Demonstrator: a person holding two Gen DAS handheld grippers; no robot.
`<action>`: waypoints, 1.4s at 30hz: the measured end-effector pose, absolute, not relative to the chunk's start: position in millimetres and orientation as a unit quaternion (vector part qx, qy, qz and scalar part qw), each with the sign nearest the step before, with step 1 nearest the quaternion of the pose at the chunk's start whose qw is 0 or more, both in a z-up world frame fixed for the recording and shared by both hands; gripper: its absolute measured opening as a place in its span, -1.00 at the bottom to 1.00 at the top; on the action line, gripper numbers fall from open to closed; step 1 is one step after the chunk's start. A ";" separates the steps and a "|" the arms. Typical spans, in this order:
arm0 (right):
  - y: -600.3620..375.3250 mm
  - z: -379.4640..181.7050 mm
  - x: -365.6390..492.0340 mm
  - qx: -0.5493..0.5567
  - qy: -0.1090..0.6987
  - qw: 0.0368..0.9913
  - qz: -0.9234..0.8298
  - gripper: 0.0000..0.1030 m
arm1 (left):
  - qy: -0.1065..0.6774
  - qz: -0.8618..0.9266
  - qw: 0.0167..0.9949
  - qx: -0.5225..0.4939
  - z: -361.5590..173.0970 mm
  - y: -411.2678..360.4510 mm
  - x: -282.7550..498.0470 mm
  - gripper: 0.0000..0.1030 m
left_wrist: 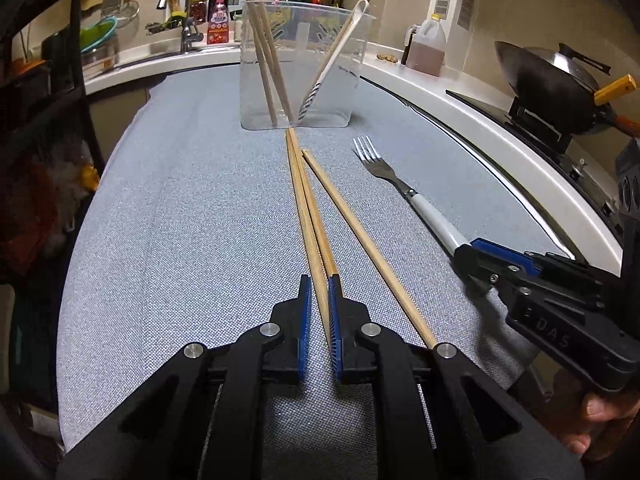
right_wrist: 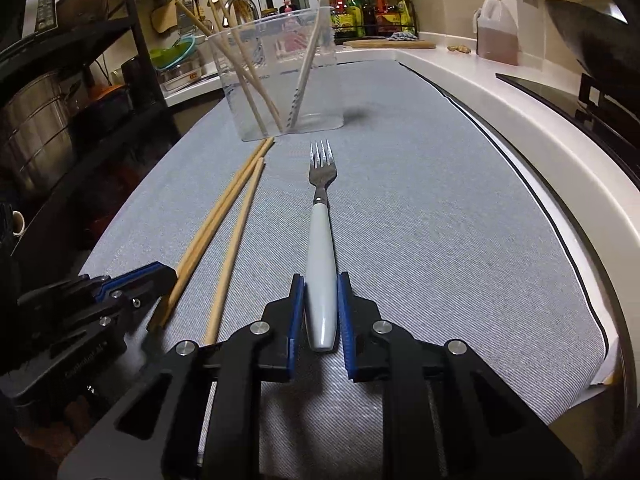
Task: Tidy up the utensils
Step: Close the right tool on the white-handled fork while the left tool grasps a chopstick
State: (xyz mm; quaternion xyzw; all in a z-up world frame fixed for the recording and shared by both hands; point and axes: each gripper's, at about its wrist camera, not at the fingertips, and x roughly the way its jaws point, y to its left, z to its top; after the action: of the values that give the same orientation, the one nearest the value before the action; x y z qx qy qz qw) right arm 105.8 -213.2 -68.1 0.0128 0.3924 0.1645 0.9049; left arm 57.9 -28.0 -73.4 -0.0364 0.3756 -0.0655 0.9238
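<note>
My left fingers (left_wrist: 305, 312) pinch a pair of chopsticks (left_wrist: 304, 208) near their thick ends; a third chopstick (left_wrist: 360, 240) lies just beside on the grey cloth (left_wrist: 180, 220), tips toward the clear container (left_wrist: 300, 64) holding more sticks. My right gripper (left_wrist: 476, 248) sits at the fork (left_wrist: 400, 188) handle

From the right wrist, my right fingers (right_wrist: 297, 312) close narrowly on the fork's (right_wrist: 322, 248) white handle, tines toward the container (right_wrist: 276, 76); left gripper (right_wrist: 160, 276) on the chopsticks (right_wrist: 224, 208) beside

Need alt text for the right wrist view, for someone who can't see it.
The right gripper has its fingers closed on the white handle of a fork lying on grey cloth, tines toward a clear container holding utensils. Three chopsticks lie left.
</note>
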 end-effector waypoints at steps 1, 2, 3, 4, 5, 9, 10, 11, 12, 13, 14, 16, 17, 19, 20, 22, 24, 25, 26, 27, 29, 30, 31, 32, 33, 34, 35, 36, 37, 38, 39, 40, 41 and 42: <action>-215.4 -69.1 104.8 0.014 0.392 0.905 0.165 -0.66 | 0.374 -0.064 0.924 -0.031 -73.3 -28.9 57.2 -0.82; -216.9 -69.6 103.4 0.015 0.391 0.905 0.164 -0.66 | 0.374 -0.065 0.925 -0.030 -73.0 -29.0 57.3 -0.82; -218.8 -69.7 102.6 0.017 0.391 0.905 0.165 -0.65 | 0.374 -0.064 0.925 -0.029 -72.6 -28.6 57.1 -0.83; -219.9 -69.9 102.4 0.019 0.391 0.905 0.166 -0.64 | 0.374 -0.060 0.925 -0.027 -72.1 -27.9 56.7 -0.89; -221.1 -70.1 102.8 0.024 0.392 0.904 0.168 -0.64 | 0.373 -0.048 0.926 -0.022 -71.5 -26.1 55.8 -0.93; -223.7 -71.3 104.3 0.038 0.392 0.902 0.174 -0.61 | 0.372 -0.004 0.928 -0.018 -71.0 -15.4 49.7 -0.93; -223.6 -71.6 104.3 0.038 0.391 0.903 0.175 -0.61 | 0.371 0.000 0.928 -0.018 -71.1 -14.3 47.7 -0.93; -223.4 -72.0 104.7 0.037 0.389 0.904 0.175 -0.61 | 0.370 0.000 0.929 -0.017 -71.2 -14.5 46.9 -0.92; -222.7 -72.4 104.6 0.034 0.387 0.905 0.174 -0.61 | 0.370 0.000 0.929 -0.014 -71.2 -15.3 47.1 -0.92; -222.2 -72.6 104.6 0.032 0.386 0.905 0.174 -0.61 | 0.371 0.000 0.929 -0.011 -71.8 -16.1 48.5 -0.88; -222.4 -72.9 104.0 0.033 0.386 0.905 0.173 -0.60 | 0.373 -0.003 0.928 -0.010 -74.0 -16.5 50.1 -0.82; -222.2 -72.9 103.4 0.034 0.386 0.906 0.173 -0.60 | 0.371 -0.005 0.928 -0.006 -73.8 -17.9 51.0 -0.81; -221.6 -73.0 103.2 0.031 0.385 0.906 0.173 -0.60 | 0.371 -0.006 0.929 -0.006 -73.8 -18.0 52.2 -0.81; -220.7 -73.2 102.8 0.028 0.384 0.907 0.172 -0.60 | 0.369 -0.006 0.929 -0.008 -74.4 -17.8 51.6 -0.81; -220.2 -73.2 102.5 0.027 0.384 0.907 0.171 -0.60 | 0.368 -0.005 0.930 -0.007 -74.6 -18.0 52.3 -0.81; -219.3 -73.2 101.8 0.025 0.384 0.907 0.169 -0.60 | 0.367 -0.005 0.930 -0.006 -74.7 -19.5 53.4 -0.81; -218.5 -73.3 101.1 0.023 0.383 0.908 0.168 -0.60 | 0.367 -0.005 0.930 -0.005 -75.0 -19.6 52.6 -0.82; -218.1 -73.2 100.8 0.023 0.383 0.908 0.168 -0.60 | 0.367 -0.006 0.930 -0.004 -75.1 -19.7 52.1 -0.82; -217.8 -73.1 100.6 0.023 0.383 0.908 0.167 -0.60 | 0.367 -0.006 0.930 -0.003 -75.0 -19.7 51.7 -0.83; -217.5 -73.0 100.4 0.023 0.383 0.908 0.167 -0.60 | 0.367 -0.006 0.930 -0.003 -74.8 -19.6 51.6 -0.83; -217.3 -72.9 100.2 0.022 0.383 0.908 0.167 -0.60 | 0.368 -0.006 0.930 -0.003 -74.7 -19.6 51.1 -0.83; -217.4 -72.9 100.3 0.022 0.383 0.908 0.167 -0.60 | 0.367 -0.006 0.930 -0.003 -74.7 -19.8 51.7 -0.83; -217.5 -72.8 100.2 0.022 0.383 0.908 0.167 -0.60 | 0.367 -0.006 0.930 -0.003 -74.7 -19.8 51.3 -0.83; -217.5 -72.8 100.0 0.022 0.383 0.908 0.166 -0.60 | 0.367 -0.006 0.930 -0.003 -74.6 -19.8 51.8 -0.83; -217.5 -72.9 100.2 0.022 0.383 0.908 0.167 -0.60 | 0.367 -0.006 0.930 -0.004 -74.5 -19.7 51.6 -0.83; -217.4 -72.7 100.3 0.021 0.383 0.908 0.167 -0.60 | 0.367 -0.006 0.930 -0.004 -74.5 -19.5 51.3 -0.83; -217.2 -72.6 100.1 0.021 0.383 0.908 0.167 -0.60 | 0.367 -0.006 0.930 -0.004 -74.6 -19.8 51.4 -0.83; -217.3 -72.6 100.3 0.021 0.383 0.908 0.166 -0.60 | 0.368 -0.006 0.930 -0.004 -74.6 -19.9 51.3 -0.83; -217.3 -72.6 100.3 0.021 0.383 0.908 0.166 -0.60 | 0.368 -0.006 0.930 -0.004 -74.6 -19.9 50.9 -0.83; -217.3 -72.4 100.2 0.020 0.383 0.909 0.166 -0.60 | 0.368 -0.006 0.930 -0.004 -74.6 -19.9 50.9 -0.83; -217.5 -72.4 100.6 0.020 0.383 0.908 0.167 -0.60 | 0.368 -0.006 0.930 -0.004 -74.5 -19.9 51.6 -0.83; -217.6 -72.2 100.8 0.019 0.383 0.908 0.167 -0.60 | 0.368 -0.006 0.930 -0.005 -74.5 -19.8 51.7 -0.83; -217.4 -72.0 100.8 0.019 0.383 0.908 0.167 -0.60 | 0.368 -0.006 0.930 -0.005 -74.5 -19.9 51.1 -0.83; -217.3 -72.0 101.1 0.019 0.383 0.908 0.167 -0.60 | 0.368 -0.006 0.930 -0.004 -74.4 -19.9 51.5 -0.83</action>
State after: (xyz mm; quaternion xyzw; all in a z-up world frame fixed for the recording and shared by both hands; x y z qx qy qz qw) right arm 101.1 -217.3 -72.0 0.0190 0.3831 0.1667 0.9084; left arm 51.5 -19.9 -74.4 -0.0040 0.3677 -0.0062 0.9299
